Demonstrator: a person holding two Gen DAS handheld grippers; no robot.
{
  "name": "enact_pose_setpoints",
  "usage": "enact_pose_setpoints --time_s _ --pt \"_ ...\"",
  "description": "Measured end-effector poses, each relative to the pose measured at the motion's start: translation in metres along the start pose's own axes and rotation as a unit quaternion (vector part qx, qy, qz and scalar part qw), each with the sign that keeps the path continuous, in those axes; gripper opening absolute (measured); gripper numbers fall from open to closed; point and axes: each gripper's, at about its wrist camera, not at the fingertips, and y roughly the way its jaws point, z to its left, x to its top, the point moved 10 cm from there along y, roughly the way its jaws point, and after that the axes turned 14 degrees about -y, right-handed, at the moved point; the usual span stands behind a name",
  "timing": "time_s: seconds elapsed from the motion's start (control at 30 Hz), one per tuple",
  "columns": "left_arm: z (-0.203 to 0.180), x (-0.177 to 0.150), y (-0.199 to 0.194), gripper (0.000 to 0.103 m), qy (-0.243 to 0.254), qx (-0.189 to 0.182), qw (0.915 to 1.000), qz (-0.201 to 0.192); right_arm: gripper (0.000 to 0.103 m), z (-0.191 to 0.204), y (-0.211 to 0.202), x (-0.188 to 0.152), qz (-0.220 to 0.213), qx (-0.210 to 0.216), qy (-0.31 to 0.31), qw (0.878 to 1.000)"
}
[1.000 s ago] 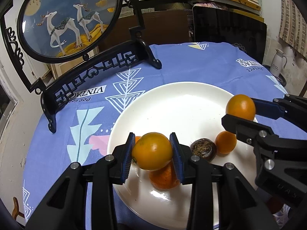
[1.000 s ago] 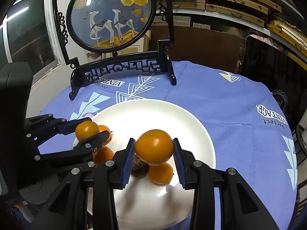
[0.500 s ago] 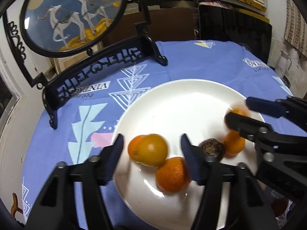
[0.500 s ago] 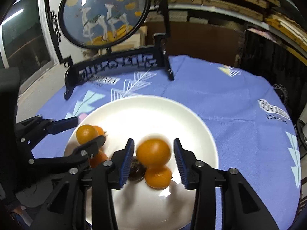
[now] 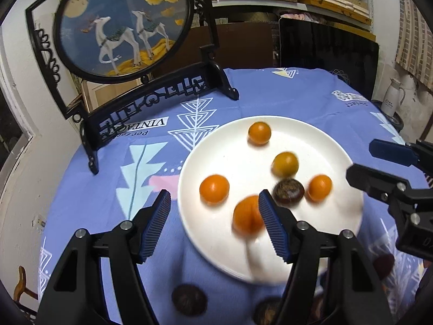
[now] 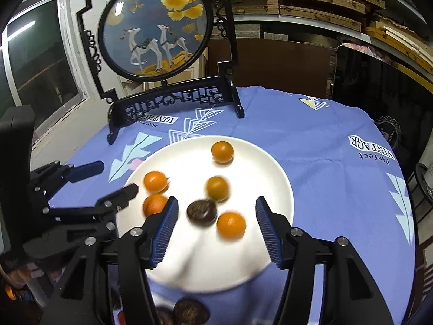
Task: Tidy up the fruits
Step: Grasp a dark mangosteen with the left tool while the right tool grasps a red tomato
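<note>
A white plate (image 5: 319,146) (image 6: 270,168) lies on the blue tablecloth. On it lie several oranges, among them a far one (image 5: 259,133) (image 6: 222,151), a middle one (image 5: 285,164) (image 6: 217,188), and a near one (image 5: 246,214), plus a dark passion fruit (image 5: 288,191) (image 6: 202,212). My left gripper (image 5: 215,224) is open and empty above the plate's near left rim. My right gripper (image 6: 216,227) is open and empty above the plate's near side; it also shows in the left wrist view (image 5: 379,168).
A black carved stand (image 5: 151,100) (image 6: 173,100) with a round deer picture stands at the back left. More dark passion fruits lie on the cloth in front of the plate (image 5: 189,299) (image 6: 190,311). A dark chair (image 5: 327,54) stands behind the table.
Both grippers have opened, let their oranges go onto the plate, and drawn back and up. The oranges have rolled apart on the plate.
</note>
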Motion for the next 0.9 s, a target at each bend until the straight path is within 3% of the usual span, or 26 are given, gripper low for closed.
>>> enact_pose_setpoints --time_s 0.07,0.2,0.27,0.37,0.57,0.8,0.83,0.9 --pt "0.008 -0.005 -0.016 0.076 0.002 0.001 0.9999 -0.013 0.065 0.009 -0.016 -0.01 -0.001 0.004 -0.006 1.0" --pt "0.023 -0.023 -0.042 0.076 0.011 -0.005 0.9998 -0.018 0.067 0.03 -0.045 -0.037 -0.005 0.017 -0.017 1.0" --pt "0.03 -0.042 -0.054 0.078 0.012 -0.018 0.9997 -0.007 0.073 0.043 -0.061 -0.062 -0.003 0.036 -0.012 0.999" --pt "0.036 -0.071 -0.066 0.082 0.024 -0.032 0.9992 0.002 0.074 0.066 -0.076 -0.099 0.006 0.046 -0.028 0.999" --pt "0.052 -0.12 -0.065 0.083 0.023 -0.046 0.9977 0.045 0.073 0.113 -0.069 -0.158 0.062 0.064 -0.059 0.994" --pt "0.071 -0.136 -0.063 0.083 0.015 -0.043 0.9971 0.061 0.073 0.142 -0.045 -0.168 0.092 0.084 -0.053 0.991" --pt "0.07 -0.136 -0.063 0.083 0.015 -0.046 0.9969 0.062 0.071 0.146 -0.04 -0.168 0.095 0.085 -0.053 0.99" --pt "0.067 -0.141 -0.063 0.083 0.024 -0.052 0.9962 0.066 0.053 0.149 -0.035 -0.167 0.097 0.079 -0.058 0.99"
